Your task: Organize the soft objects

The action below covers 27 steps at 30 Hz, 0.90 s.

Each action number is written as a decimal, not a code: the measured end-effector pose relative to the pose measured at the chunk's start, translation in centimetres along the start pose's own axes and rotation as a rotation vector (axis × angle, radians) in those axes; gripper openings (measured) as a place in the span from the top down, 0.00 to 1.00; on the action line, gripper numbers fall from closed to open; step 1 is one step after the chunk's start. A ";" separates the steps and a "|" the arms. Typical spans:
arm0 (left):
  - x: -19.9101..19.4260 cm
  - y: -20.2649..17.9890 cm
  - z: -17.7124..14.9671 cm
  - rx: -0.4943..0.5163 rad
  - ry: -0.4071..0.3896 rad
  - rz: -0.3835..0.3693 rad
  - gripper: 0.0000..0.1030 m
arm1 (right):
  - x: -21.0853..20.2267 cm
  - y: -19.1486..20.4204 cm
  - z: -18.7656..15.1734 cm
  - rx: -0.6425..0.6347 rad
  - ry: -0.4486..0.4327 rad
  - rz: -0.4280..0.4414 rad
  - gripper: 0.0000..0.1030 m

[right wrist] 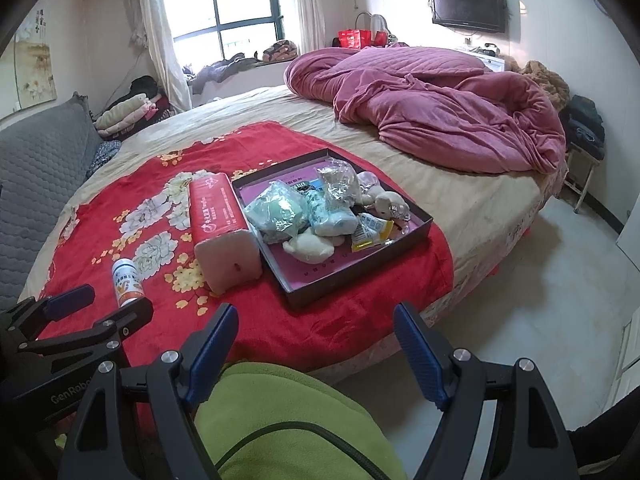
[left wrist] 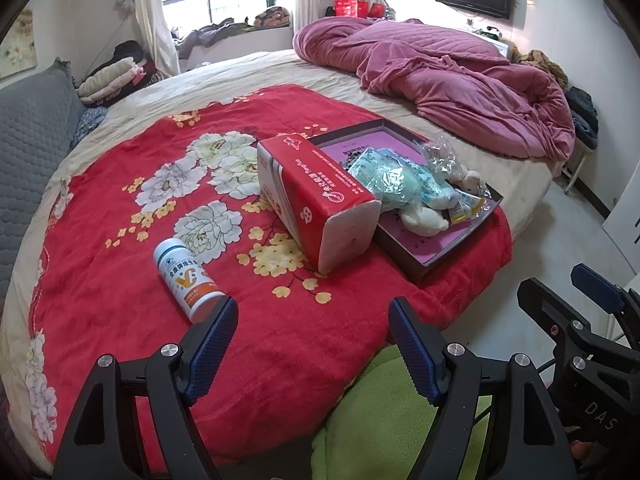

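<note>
Both the left gripper [left wrist: 312, 320] and right gripper [right wrist: 314, 326] hang wide-jawed and empty short of the tray [right wrist: 416, 236], so the next step looks like reaching for the tissue pack [right wrist: 218, 216] beside it.

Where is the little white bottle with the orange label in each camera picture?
Left wrist view: the bottle lies on the red blanket, lower left, just beyond the left finger.
Right wrist view: the bottle is far left, partly behind the other gripper.
Shared landmark: the red tissue pack, right of it.

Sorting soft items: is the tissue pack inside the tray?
No, the tissue pack lies on the red blanket beside the tray.
</note>
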<state>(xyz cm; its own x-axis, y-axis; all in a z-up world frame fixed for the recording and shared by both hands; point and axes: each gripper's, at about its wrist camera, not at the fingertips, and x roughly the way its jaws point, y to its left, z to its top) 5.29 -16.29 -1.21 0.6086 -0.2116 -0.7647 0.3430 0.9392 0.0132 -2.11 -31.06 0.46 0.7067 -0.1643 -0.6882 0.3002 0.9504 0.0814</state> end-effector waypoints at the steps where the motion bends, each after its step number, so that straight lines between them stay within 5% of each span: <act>1: 0.1 0.0 0.0 -0.001 0.000 0.000 0.24 | 0.0 0.0 0.0 0.000 -0.001 0.001 0.23; 27: -0.3 0.3 0.1 -0.004 0.000 0.008 0.24 | 0.0 0.0 0.0 -0.006 0.002 -0.005 0.23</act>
<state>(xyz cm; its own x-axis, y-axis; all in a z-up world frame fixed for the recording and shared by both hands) 5.25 -15.99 -0.88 0.6115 -0.2046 -0.7643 0.3356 0.9419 0.0164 -2.10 -31.05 0.45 0.7039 -0.1684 -0.6900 0.2997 0.9512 0.0736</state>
